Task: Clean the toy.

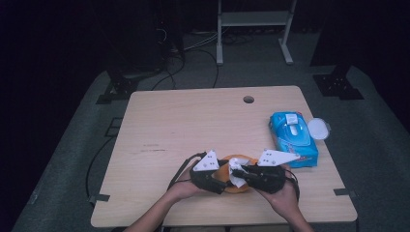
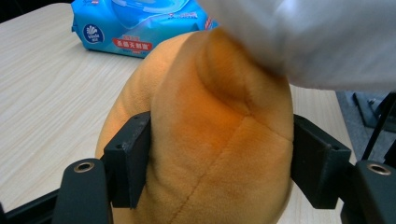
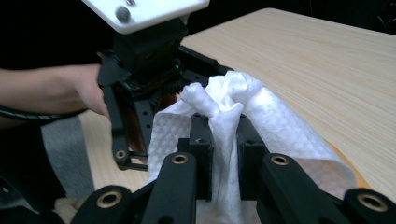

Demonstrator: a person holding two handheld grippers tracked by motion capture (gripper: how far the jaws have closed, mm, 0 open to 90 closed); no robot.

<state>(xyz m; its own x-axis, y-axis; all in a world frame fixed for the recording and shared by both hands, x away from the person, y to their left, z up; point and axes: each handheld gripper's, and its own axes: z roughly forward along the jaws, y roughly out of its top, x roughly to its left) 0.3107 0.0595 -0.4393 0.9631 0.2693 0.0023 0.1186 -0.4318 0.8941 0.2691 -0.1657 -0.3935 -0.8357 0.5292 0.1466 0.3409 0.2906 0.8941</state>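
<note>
An orange plush toy (image 1: 238, 161) lies near the table's front edge, between my two grippers. My left gripper (image 1: 220, 181) is shut on it: in the left gripper view both black jaws press into the sides of the plush toy (image 2: 210, 140). My right gripper (image 1: 241, 173) faces it from the right, shut on a crumpled white wipe (image 1: 235, 171). In the right gripper view the wipe (image 3: 233, 105) is pinched and bunched up between the jaws of my right gripper (image 3: 226, 135). The wipe (image 2: 317, 42) lies against the top of the toy.
A blue pack of wet wipes (image 1: 293, 137) lies at the table's right edge, with a round white lid (image 1: 319, 129) beside it. The wooden table (image 1: 193, 121) has a cable hole (image 1: 248, 99) near its far edge. Both forearms come in from the bottom.
</note>
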